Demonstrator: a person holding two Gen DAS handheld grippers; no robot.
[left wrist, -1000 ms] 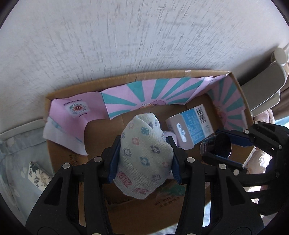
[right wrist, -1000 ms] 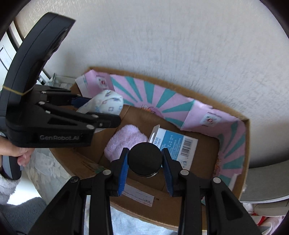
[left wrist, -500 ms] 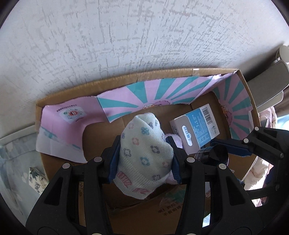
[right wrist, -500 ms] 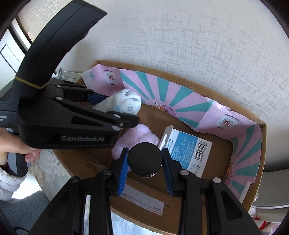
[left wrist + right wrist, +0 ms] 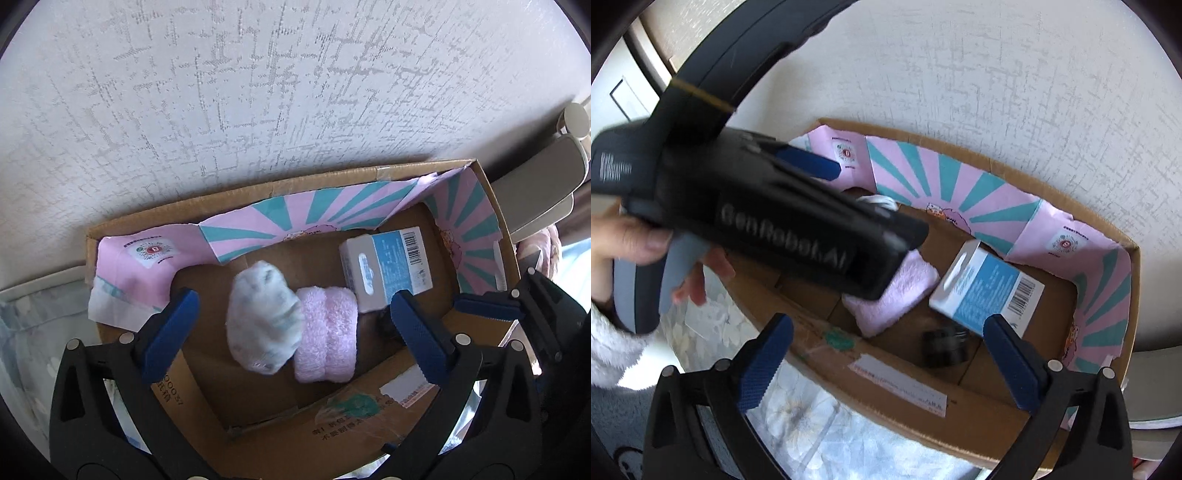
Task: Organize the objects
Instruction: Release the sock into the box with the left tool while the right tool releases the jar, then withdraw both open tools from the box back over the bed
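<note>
A cardboard box (image 5: 369, 417) with a pink and teal lining stands against the wall. Inside lie a white flowered sock (image 5: 262, 321), blurred, a pink fluffy cloth (image 5: 327, 332), a blue and white carton (image 5: 388, 269) and a small black jar (image 5: 943, 347). My left gripper (image 5: 291, 332) is open and empty above the sock. My right gripper (image 5: 886, 358) is open and empty above the jar. The box (image 5: 1008, 417), the pink cloth (image 5: 905, 291) and the carton (image 5: 986, 291) also show in the right wrist view, where the left gripper's body (image 5: 768, 221) hides most of the sock.
A textured white wall (image 5: 258, 110) rises right behind the box. A pale flowered fabric (image 5: 812, 417) lies under the box's front. Grey plastic parts (image 5: 535, 184) stand at the right. A hand (image 5: 635, 243) holds the left gripper.
Both grippers have opened. The sock has dropped from the left gripper into the box beside the pink cloth. The black jar has dropped from the right gripper onto the box floor.
</note>
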